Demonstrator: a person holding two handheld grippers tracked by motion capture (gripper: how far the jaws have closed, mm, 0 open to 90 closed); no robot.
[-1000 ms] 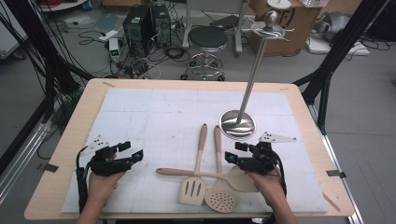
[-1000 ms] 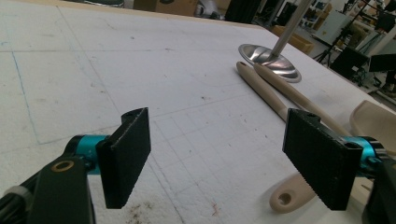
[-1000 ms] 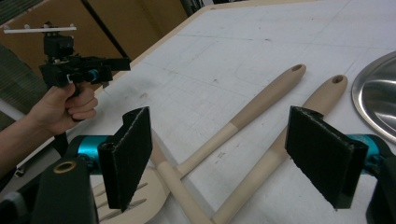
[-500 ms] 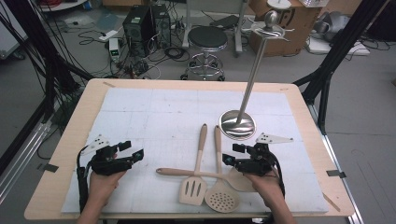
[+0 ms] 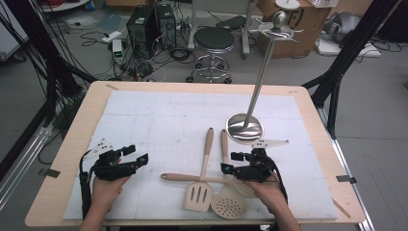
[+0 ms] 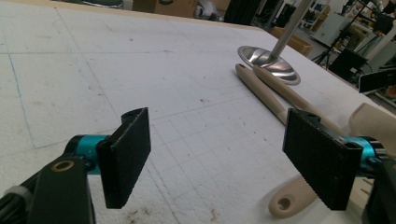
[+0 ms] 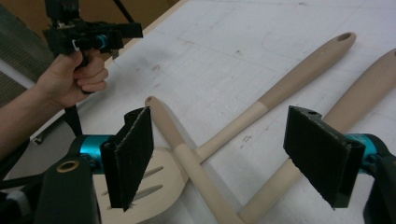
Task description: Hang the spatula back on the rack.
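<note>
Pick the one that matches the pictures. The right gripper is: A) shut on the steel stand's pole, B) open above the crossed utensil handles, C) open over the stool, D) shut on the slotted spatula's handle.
B: the right gripper stands with its jaws wide apart and nothing between them, the crossed utensil handles lying on the mat beneath.

Matt beige spatulas [image 5: 201, 185], glossy metal stand [image 5: 245, 127]

Two black handheld tongs are seen, the left tongs [image 5: 139, 155] and the right tongs [image 5: 230, 162], each built from black blocks with a turquoise metal collar behind every jaw. The jaws are faced with flat, black, finely ribbed pads. A brass-coloured rivet is set in the jaw arm. A grey three-cornered plate is carried on top, and a black cable is trailed. The forearms are left bare of sleeves.
</note>
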